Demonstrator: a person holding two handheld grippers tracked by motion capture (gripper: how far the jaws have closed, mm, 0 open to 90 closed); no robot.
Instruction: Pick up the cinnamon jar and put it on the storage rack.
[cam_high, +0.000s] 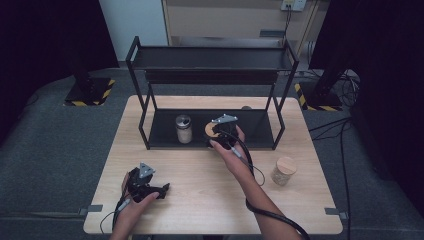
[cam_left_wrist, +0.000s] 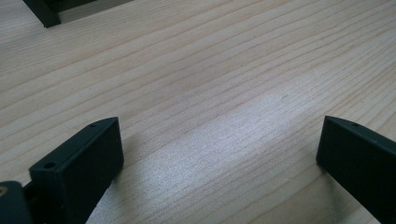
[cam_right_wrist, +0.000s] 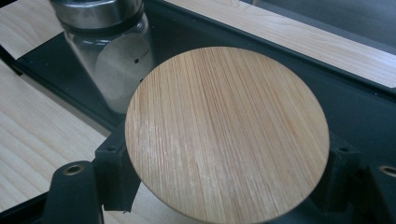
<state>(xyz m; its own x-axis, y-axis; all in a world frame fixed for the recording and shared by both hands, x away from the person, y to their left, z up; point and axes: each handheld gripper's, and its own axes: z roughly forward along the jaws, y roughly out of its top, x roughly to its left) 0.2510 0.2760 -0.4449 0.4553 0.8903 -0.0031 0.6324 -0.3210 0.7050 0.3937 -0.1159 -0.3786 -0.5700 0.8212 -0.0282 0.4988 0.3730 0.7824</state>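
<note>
My right gripper (cam_high: 216, 134) is shut on a jar with a round bamboo lid (cam_high: 210, 129), held at the front edge of the black rack's lower shelf (cam_high: 260, 131). In the right gripper view the lid (cam_right_wrist: 229, 135) sits between both black fingers (cam_right_wrist: 114, 170), hiding the jar body below it. To the left of it on the shelf stands a glass jar with a metal lid (cam_high: 183, 129) (cam_right_wrist: 112, 56). My left gripper (cam_high: 161, 190) rests low at the table's front left. It is open, with bare wood between its jaws (cam_left_wrist: 219, 140).
The black two-tier rack (cam_high: 210, 55) stands across the back half of the wooden table (cam_high: 210, 200). A second bamboo-lidded glass jar (cam_high: 283, 171) stands on the table at the right. A cable trails from my right gripper toward the front edge.
</note>
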